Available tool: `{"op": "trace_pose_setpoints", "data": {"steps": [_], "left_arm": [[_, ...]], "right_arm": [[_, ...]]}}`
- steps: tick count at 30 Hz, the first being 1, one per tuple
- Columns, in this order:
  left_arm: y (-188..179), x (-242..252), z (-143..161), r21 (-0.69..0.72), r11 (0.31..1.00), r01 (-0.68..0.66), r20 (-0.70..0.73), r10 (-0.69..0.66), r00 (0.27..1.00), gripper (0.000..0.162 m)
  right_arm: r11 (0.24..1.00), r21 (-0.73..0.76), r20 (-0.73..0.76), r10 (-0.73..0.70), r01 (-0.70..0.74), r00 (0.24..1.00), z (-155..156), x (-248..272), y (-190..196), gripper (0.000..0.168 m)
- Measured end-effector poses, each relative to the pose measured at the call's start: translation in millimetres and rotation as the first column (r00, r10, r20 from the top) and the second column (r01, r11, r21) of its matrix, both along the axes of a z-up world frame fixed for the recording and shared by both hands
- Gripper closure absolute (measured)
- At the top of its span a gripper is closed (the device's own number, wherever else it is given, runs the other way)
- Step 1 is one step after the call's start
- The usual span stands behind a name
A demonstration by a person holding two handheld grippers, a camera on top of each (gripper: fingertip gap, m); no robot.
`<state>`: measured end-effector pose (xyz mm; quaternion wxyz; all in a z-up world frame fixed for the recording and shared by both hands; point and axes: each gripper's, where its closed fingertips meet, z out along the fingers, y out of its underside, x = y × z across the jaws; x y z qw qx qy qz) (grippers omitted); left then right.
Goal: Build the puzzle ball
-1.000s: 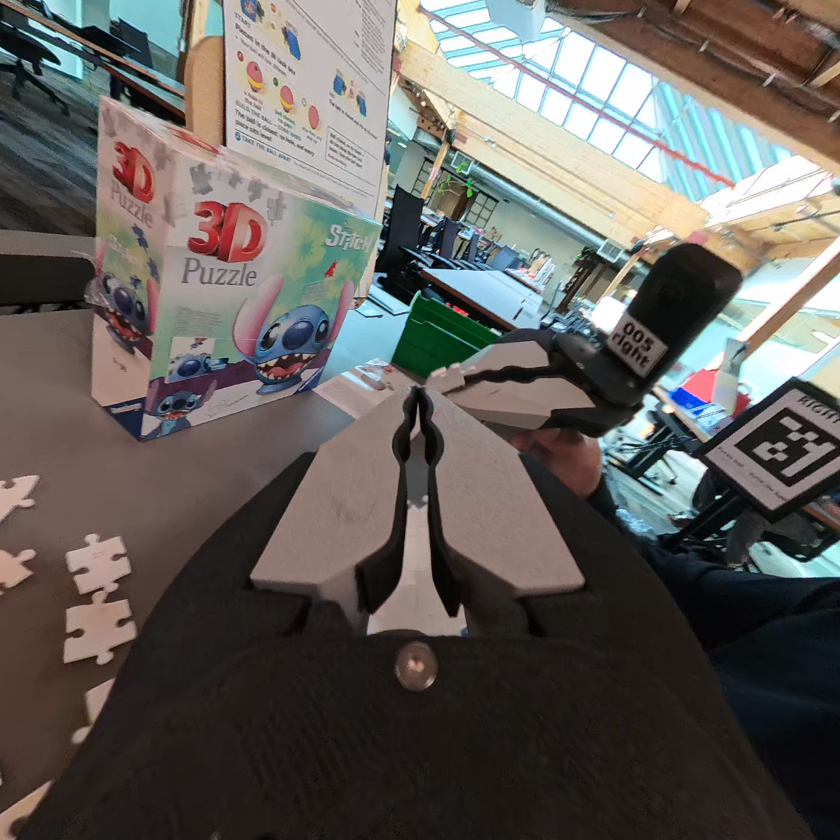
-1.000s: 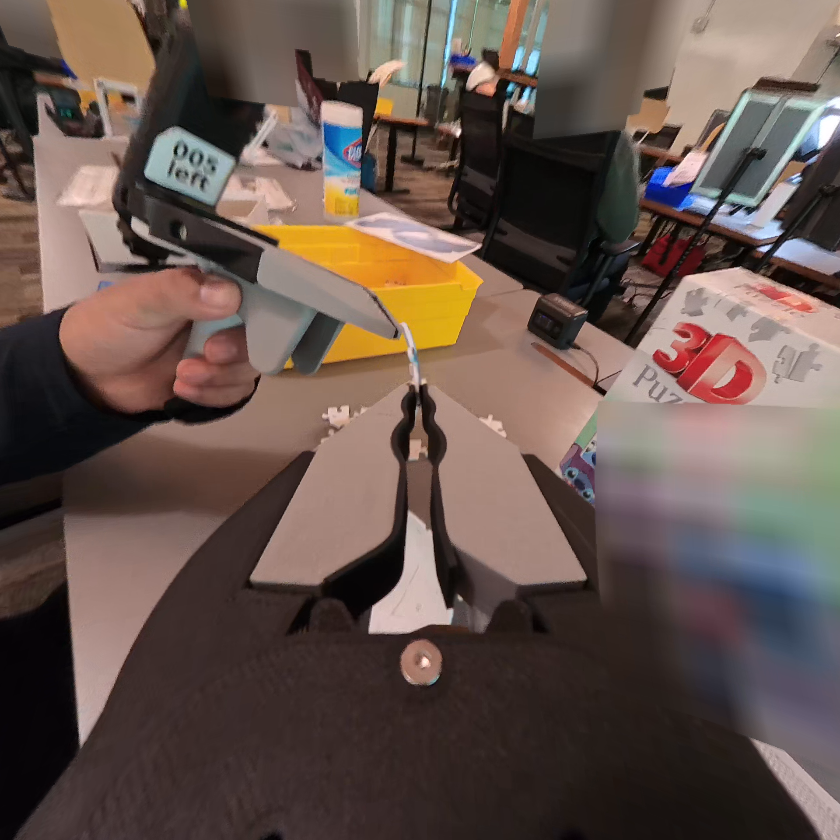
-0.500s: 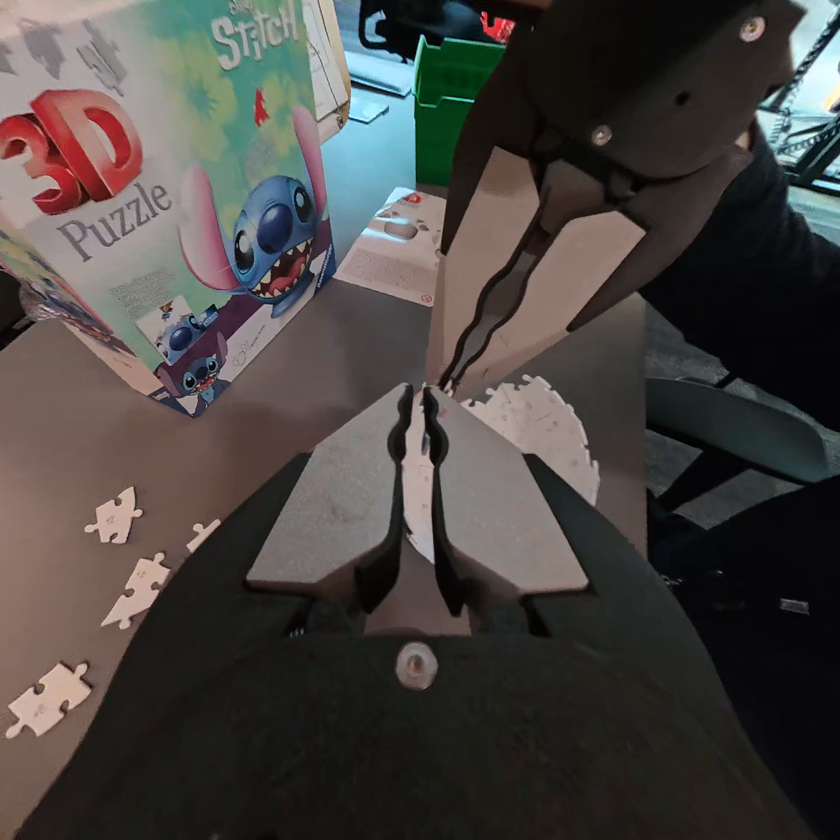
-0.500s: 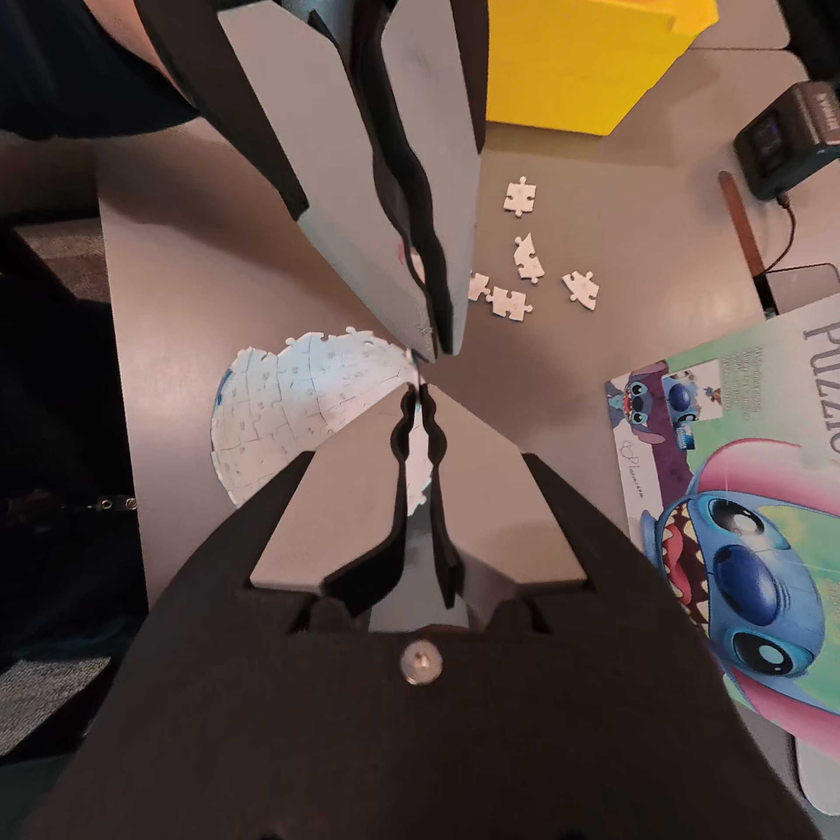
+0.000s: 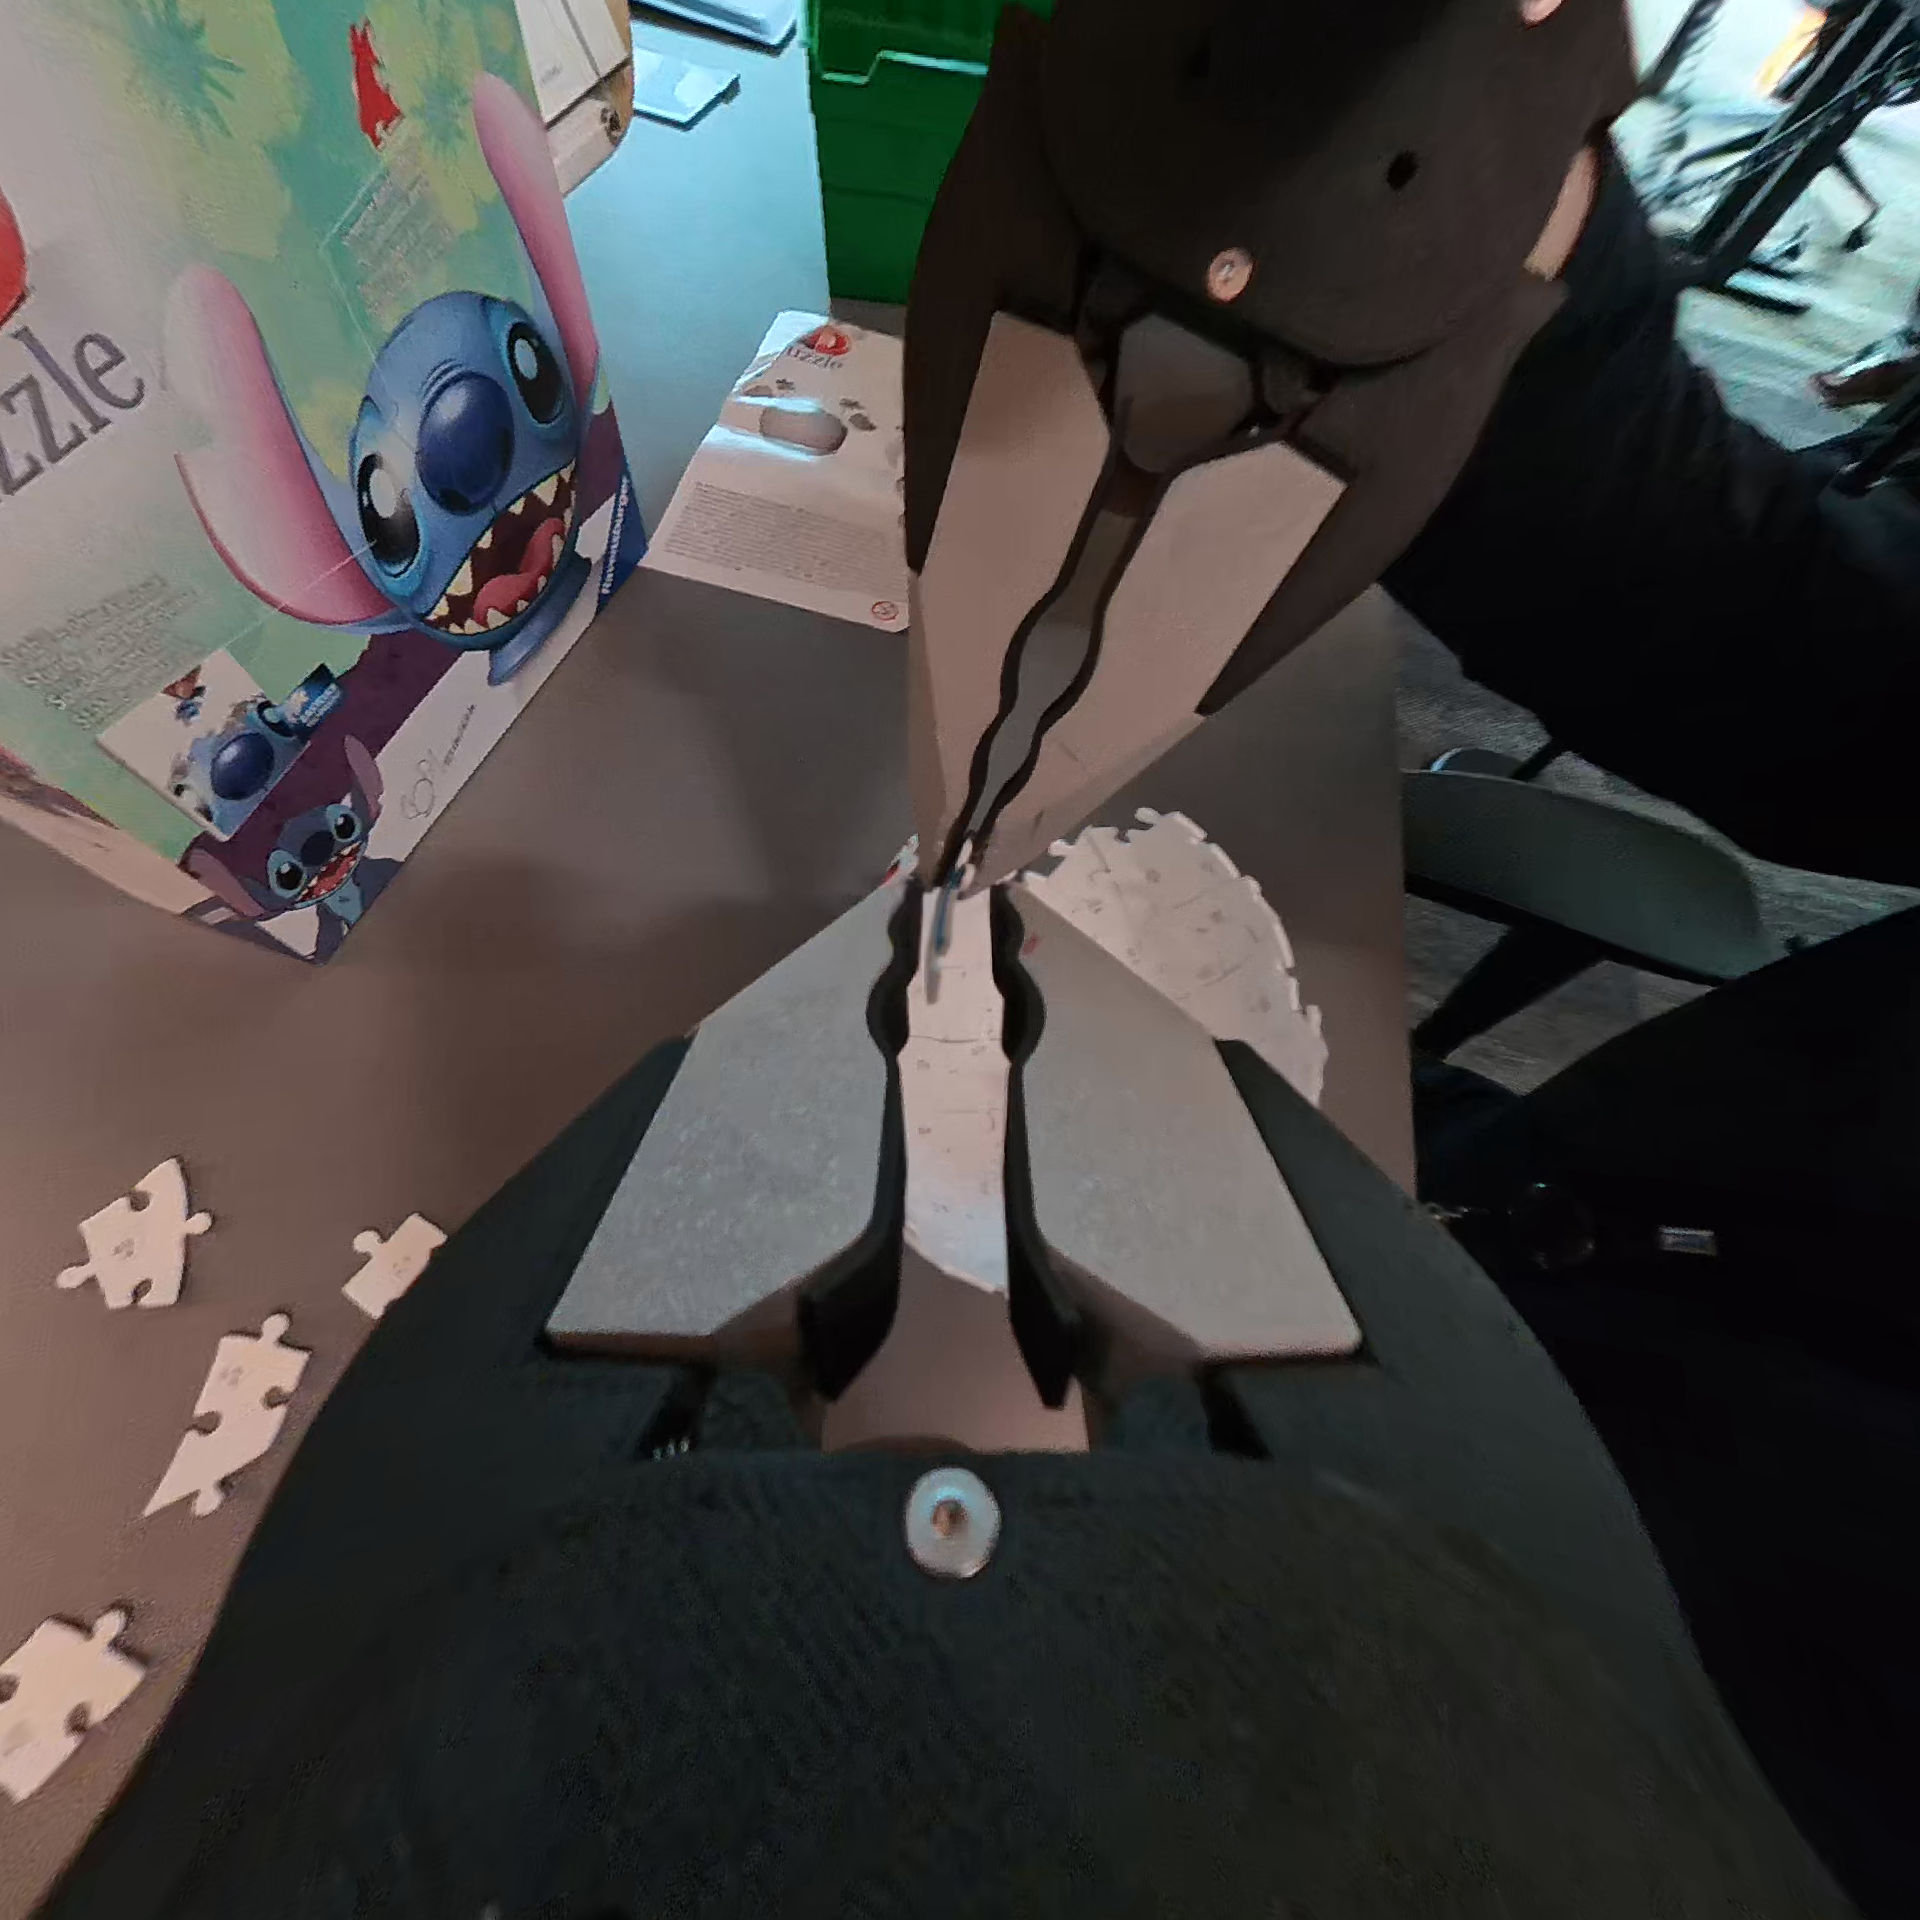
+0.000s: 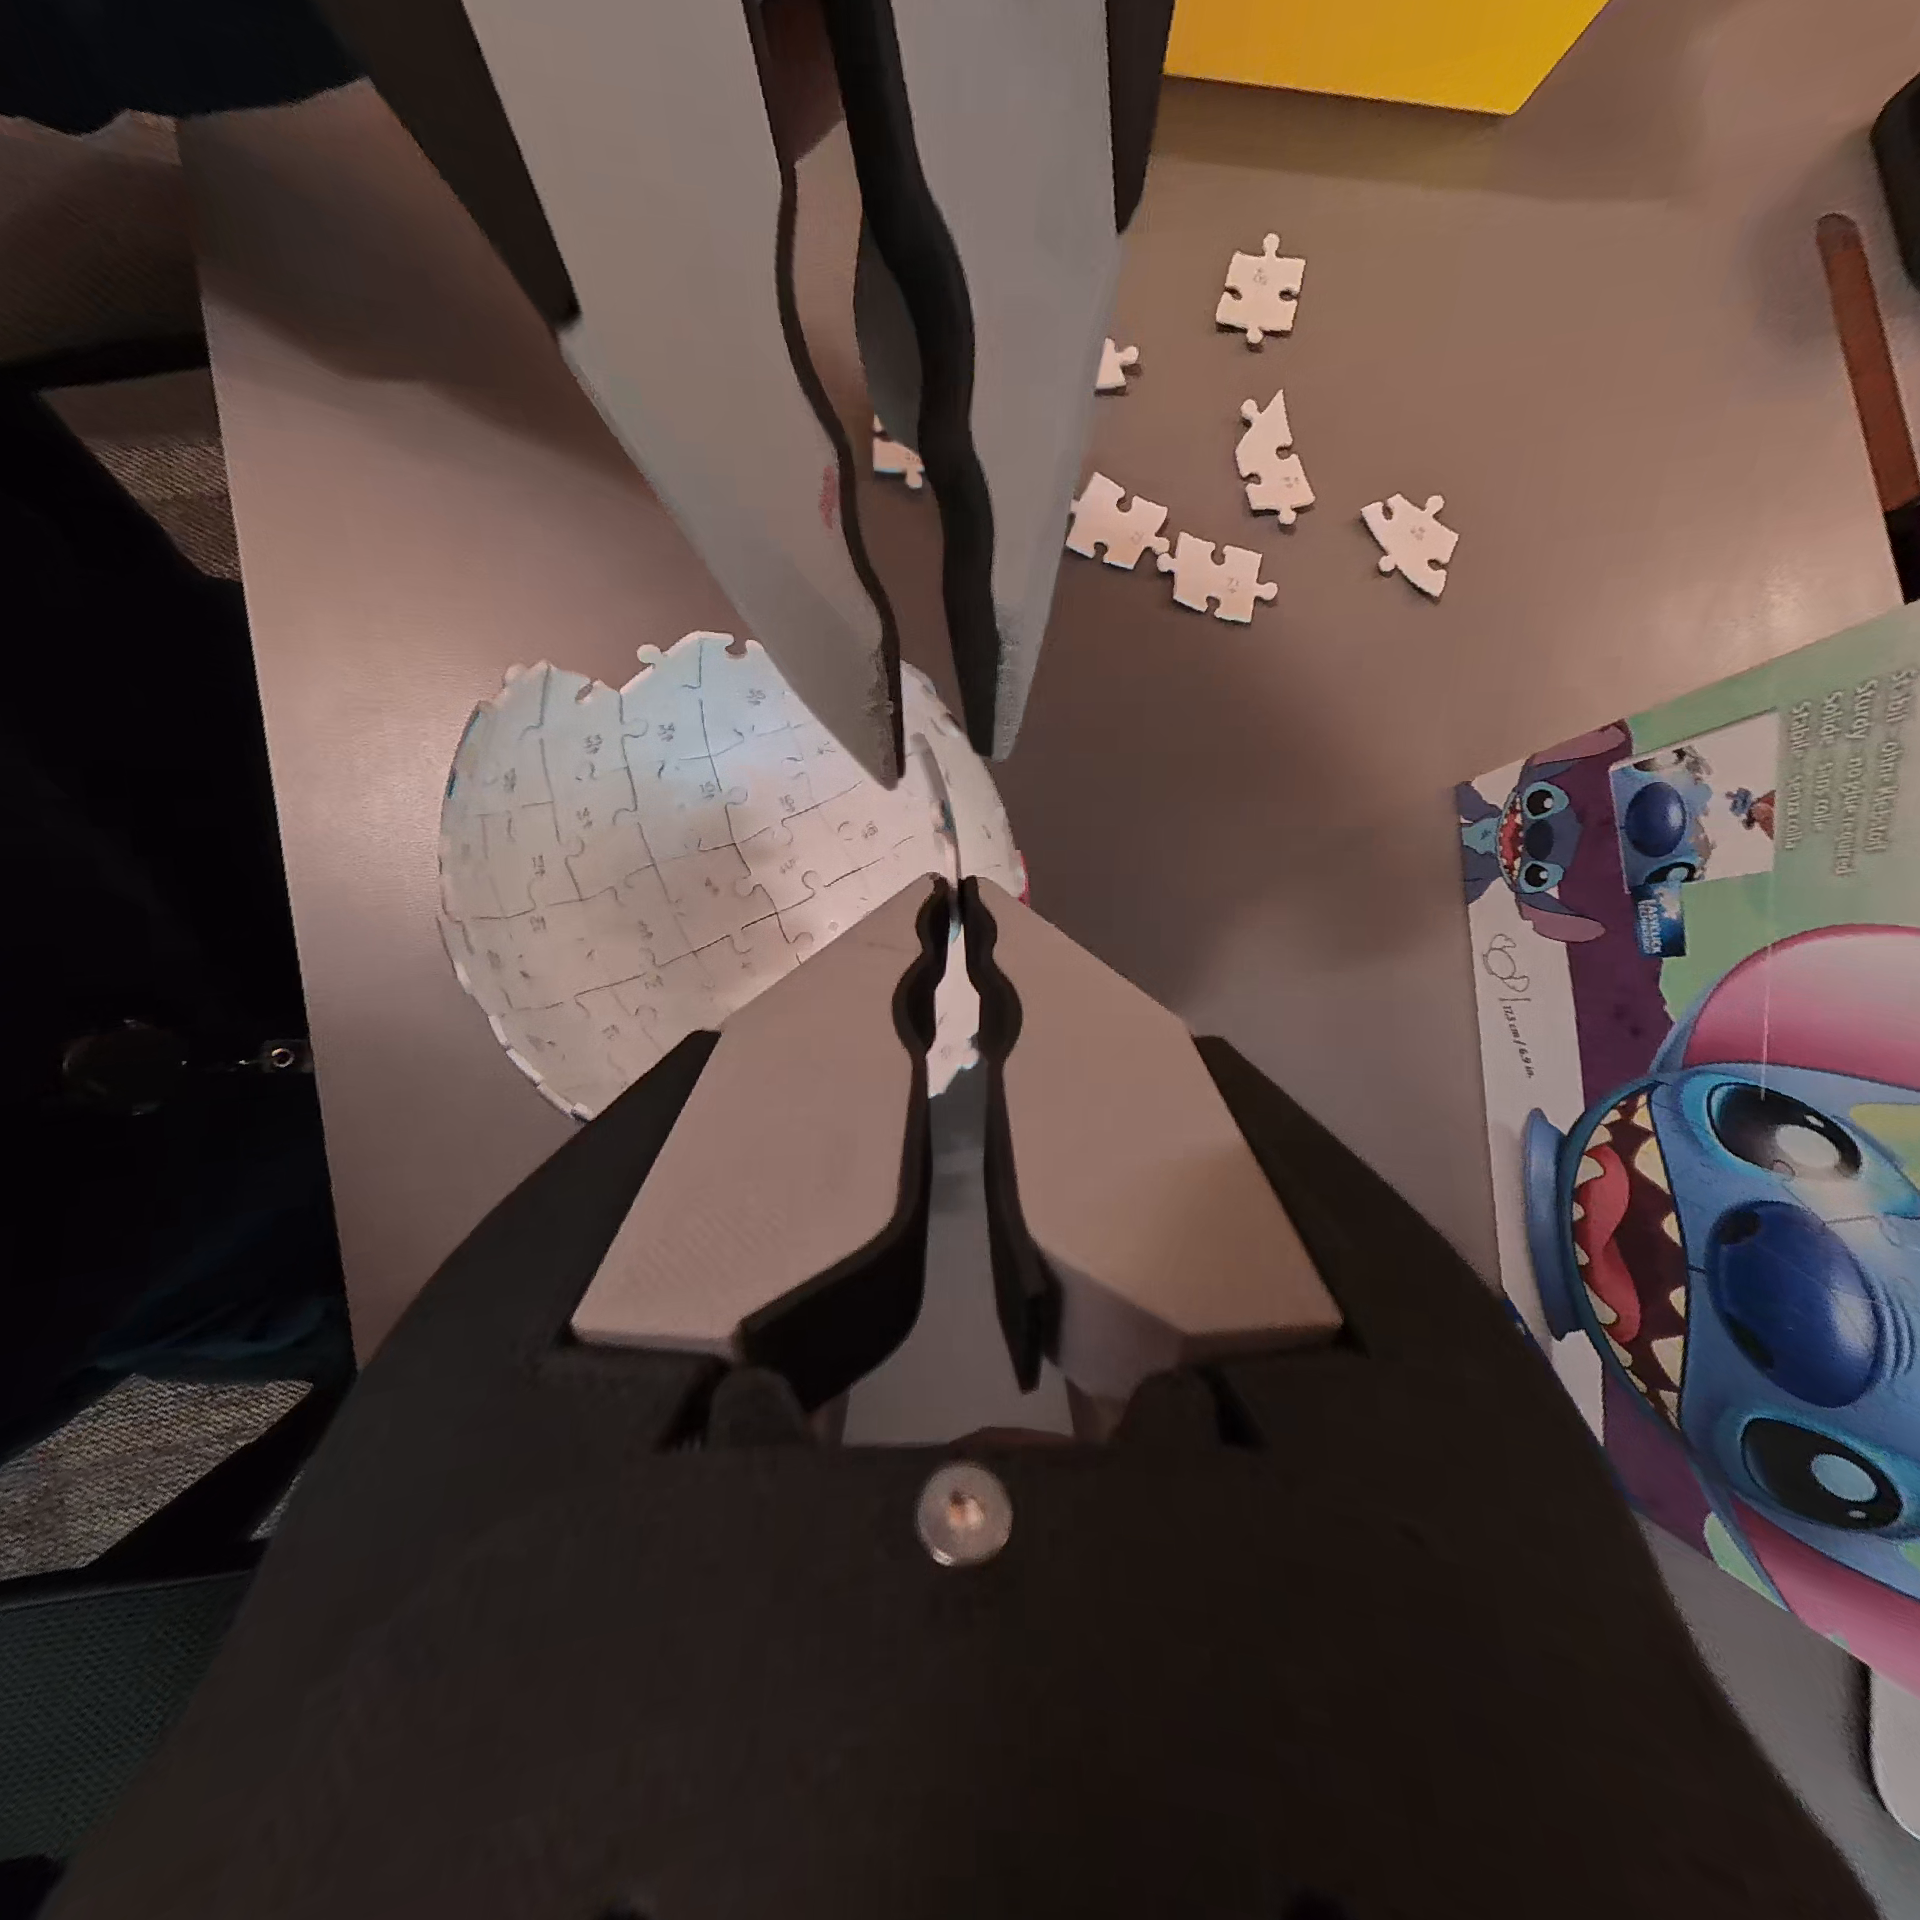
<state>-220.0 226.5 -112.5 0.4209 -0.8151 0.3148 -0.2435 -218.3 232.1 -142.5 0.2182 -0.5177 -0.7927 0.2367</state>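
**Two grippers meeting tip to tip over a half-built puzzle ball**

On a grey desk [image 6: 1195,831], near its front edge: a white, curved puzzle ball shell [image 6: 644,852], inner side up, its jagged rim showing tabs. Directly above the shell, left gripper [image 5: 948,914] with fingers parted by a narrow gap. Facing it from the opposite side, right gripper [image 6: 948,883], fingers closed to a sliver and pinching a thin puzzle piece [image 5: 940,920] seen edge-on, reaching into the left gripper's gap. Whether the left fingers touch that piece: cannot tell. Beyond the shell, scattered loose pieces [image 6: 1216,577], white side up, well apart from the ball. To one side, a colourful puzzle box [image 5: 312,436] showing a blue cartoon creature, with a printed leaflet [image 5: 790,499] flat just beside it. Farther back, a green bin [image 5: 883,156] and a yellow bin [image 6: 1361,52].
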Motion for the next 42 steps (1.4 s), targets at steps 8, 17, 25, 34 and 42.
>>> {"op": "trace_pose_setpoints", "data": {"steps": [8, 17, 25, 34, 42], "left_arm": [[4.8, 3.9, -20.0, -0.05, 0.999, 0.004, -0.078, -0.008, 0.997, 0.16], [12.3, -1.2, 13.3, -0.027, 0.999, -0.039, 0.237, 0.045, 0.97, 0.162], [15.8, 0.3, 19.5, -0.032, 0.999, -0.032, 0.334, 0.041, 0.942, 0.162], [17.1, 3.4, 10.0, -0.059, 0.998, 0.001, 0.308, 0.017, 0.951, 0.161], [18.7, 4.3, 7.0, -0.046, 0.999, 0.009, 0.27, 0.004, 0.963, 0.162]], "right_arm": [[0.999, -0.038, -0.028, 0.014, -0.015, 0.999, 4.1, 0.5, 0.0, 0.168], [0.96, -0.28, -0.243, -0.069, -0.002, 0.968, 29.7, 4.2, 5.7, 0.163], [0.921, -0.388, -0.325, -0.12, -0.017, 0.938, 37.9, -4.5, 9.4, 0.164], [0.898, -0.438, -0.358, -0.131, -0.042, 0.924, 38.1, -0.8, 11.6, 0.168], [0.879, -0.474, -0.374, -0.147, -0.053, 0.916, 36.8, 2.0, 13.7, 0.168]]}}
